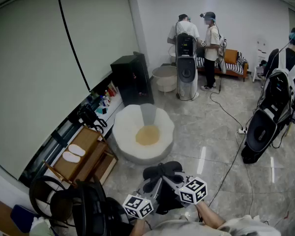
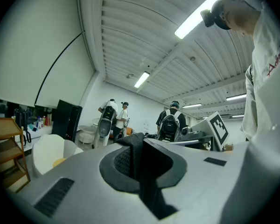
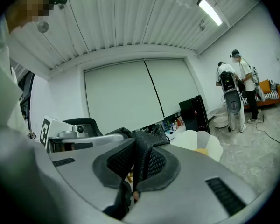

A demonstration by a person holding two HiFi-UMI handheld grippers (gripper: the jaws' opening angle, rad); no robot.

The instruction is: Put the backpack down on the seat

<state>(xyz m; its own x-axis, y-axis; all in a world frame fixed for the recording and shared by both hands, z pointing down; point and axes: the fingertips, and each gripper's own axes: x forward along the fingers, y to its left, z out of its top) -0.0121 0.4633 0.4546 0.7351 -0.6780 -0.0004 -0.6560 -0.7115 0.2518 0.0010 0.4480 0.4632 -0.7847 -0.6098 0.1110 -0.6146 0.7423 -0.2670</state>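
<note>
A black backpack (image 1: 163, 173) hangs in front of me between both grippers, above the grey floor. My left gripper (image 1: 151, 186) is shut on a black strap (image 2: 138, 158) of the bag. My right gripper (image 1: 176, 180) is shut on a black mesh strap (image 3: 143, 158). The seat (image 1: 142, 131) is a white, petal-shaped chair with a yellow cushion. It stands on the floor just beyond the bag and apart from it. It also shows as the seat (image 2: 49, 150) at the left of the left gripper view and as the seat (image 3: 200, 141) behind the right gripper.
A wooden rack (image 1: 83, 154) stands left of the seat, a black cabinet (image 1: 132, 77) behind it. A black office chair (image 1: 83, 205) is at my lower left. Two people and a tall machine (image 1: 187, 65) are at the back. Another person's backpack (image 1: 278, 90) and a floor cable (image 1: 231, 114) lie to the right.
</note>
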